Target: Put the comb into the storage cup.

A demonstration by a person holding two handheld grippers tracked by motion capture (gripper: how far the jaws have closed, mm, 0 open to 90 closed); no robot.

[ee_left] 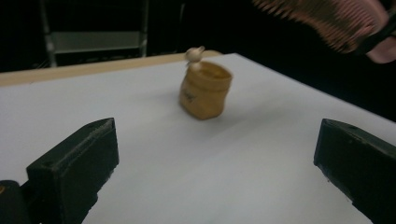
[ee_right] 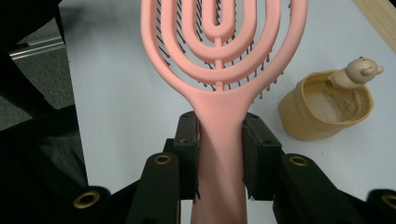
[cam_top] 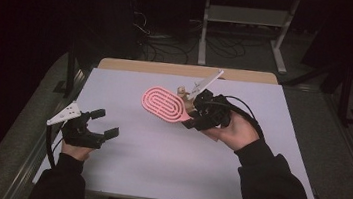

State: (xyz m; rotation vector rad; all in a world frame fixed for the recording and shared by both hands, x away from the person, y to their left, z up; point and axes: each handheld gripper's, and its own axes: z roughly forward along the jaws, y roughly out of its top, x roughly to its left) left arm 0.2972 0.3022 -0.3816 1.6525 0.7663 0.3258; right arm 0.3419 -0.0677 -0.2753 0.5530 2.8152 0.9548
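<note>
Carrying step, mid-transfer. My right gripper (ee_right: pixel 219 135) pinches the handle of the pink hairbrush (cam_top: pixel 164 104), jaws pressed against both sides of it, and holds the brush clear above the white table (cam_top: pixel 168 154), its head pointing toward my left. The small tan cup (ee_right: pixel 327 107), with a little bear figure (ee_right: pixel 357 72) on its rim, stands upright on the table near the brush head. My left gripper (cam_top: pixel 94 131) hangs near the table's front left, jaws spread wide and empty. I judge the next move is standing the brush in the cup; that calls for tipping it handle-down and centring it so the light cup does not topple
</note>
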